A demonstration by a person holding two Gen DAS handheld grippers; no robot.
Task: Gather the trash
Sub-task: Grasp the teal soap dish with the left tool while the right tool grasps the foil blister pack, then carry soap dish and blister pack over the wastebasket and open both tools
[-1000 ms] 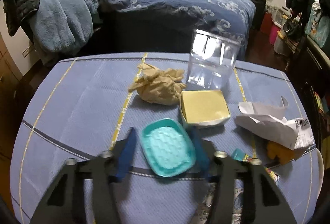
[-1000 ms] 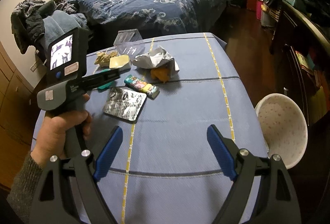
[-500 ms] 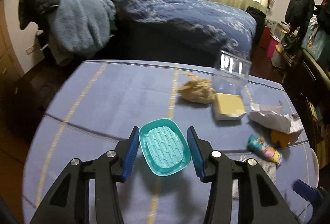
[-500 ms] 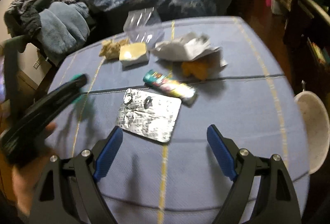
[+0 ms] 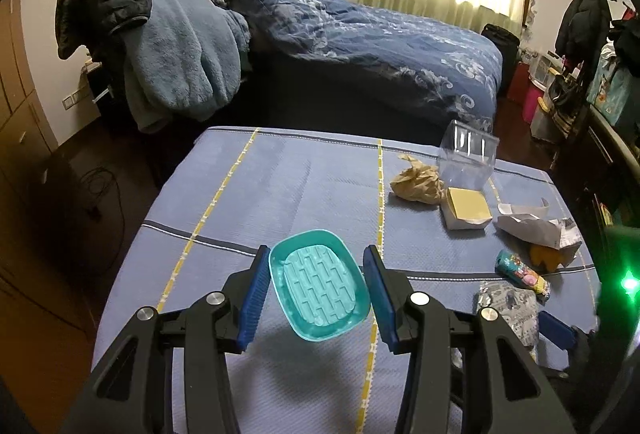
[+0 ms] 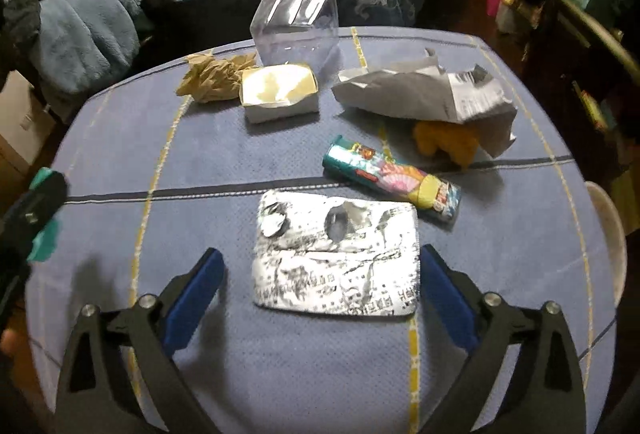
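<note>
Your left gripper (image 5: 316, 298) is clamped on the teal tray (image 5: 319, 296), which hangs tilted above the blue tablecloth (image 5: 280, 186). Keep that clamp firm and the tray level enough to receive trash.

Your right gripper (image 6: 320, 290) is opening, nothing pressed between its pads; the silver foil packet (image 6: 338, 254) lies flat on the cloth between the jaws. Lower until both pads straddle its short edges, then close; a flat packet likely slips, so catch one edge.

The right wrist view alone shows the open paper box (image 6: 280, 94), the candy tube (image 6: 394, 182) and the orange item (image 6: 446, 142) under grey paper (image 6: 420, 94) clearly. The left view alone shows the tray's ribbed inside.
</note>
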